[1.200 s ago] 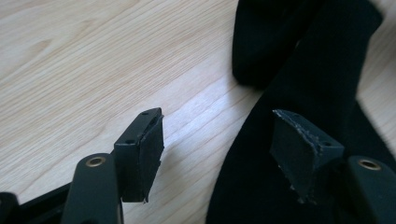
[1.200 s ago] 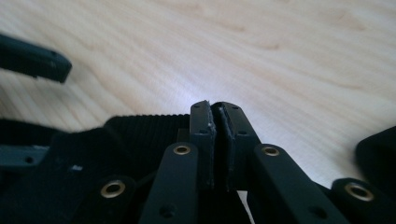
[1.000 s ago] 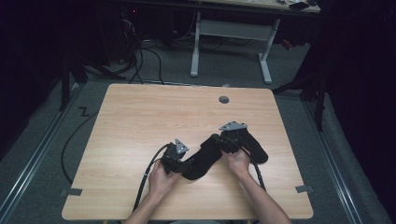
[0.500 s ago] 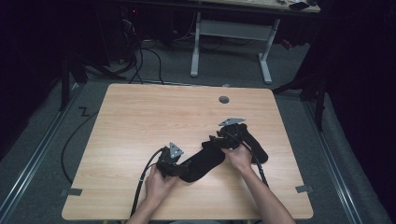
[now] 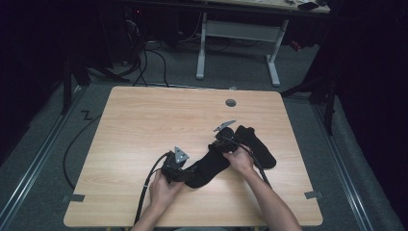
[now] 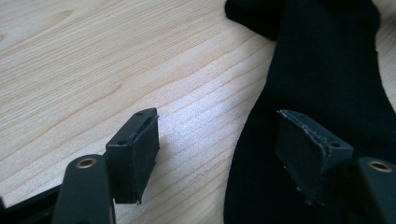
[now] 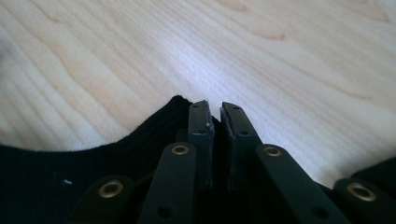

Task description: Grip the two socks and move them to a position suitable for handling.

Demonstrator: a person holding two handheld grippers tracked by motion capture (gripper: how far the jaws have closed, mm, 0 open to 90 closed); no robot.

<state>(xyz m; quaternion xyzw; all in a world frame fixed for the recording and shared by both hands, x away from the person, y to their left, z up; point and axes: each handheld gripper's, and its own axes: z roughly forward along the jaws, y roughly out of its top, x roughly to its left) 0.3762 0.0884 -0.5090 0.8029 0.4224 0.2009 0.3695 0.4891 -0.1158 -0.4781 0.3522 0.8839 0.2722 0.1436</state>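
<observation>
Two black socks on the light wood bench, right of centre near the person's edge. Near sock lies slantwise between the two hands; far sock lies just beside it to the right, the two look touching or overlapping near the right hand, can't tell which. Left hand-held gripper sits at the near sock's lower end, jaws spread wide; in the left gripper view one pad is over bare wood, the other over black fabric, and nothing is pinched between them, so open and not gripping. Right hand-held gripper is at the near sock's upper end; its jaws have just been closing, and in the right gripper view they stand almost together with the sock's ribbed edge caught between the pads, so clamped on the near sock. Both grippers low at the bench surface, cables trailing back toward the person. Small round grommet in the bench top, well apart from the socks. Second desk frame on the floor behind.
</observation>
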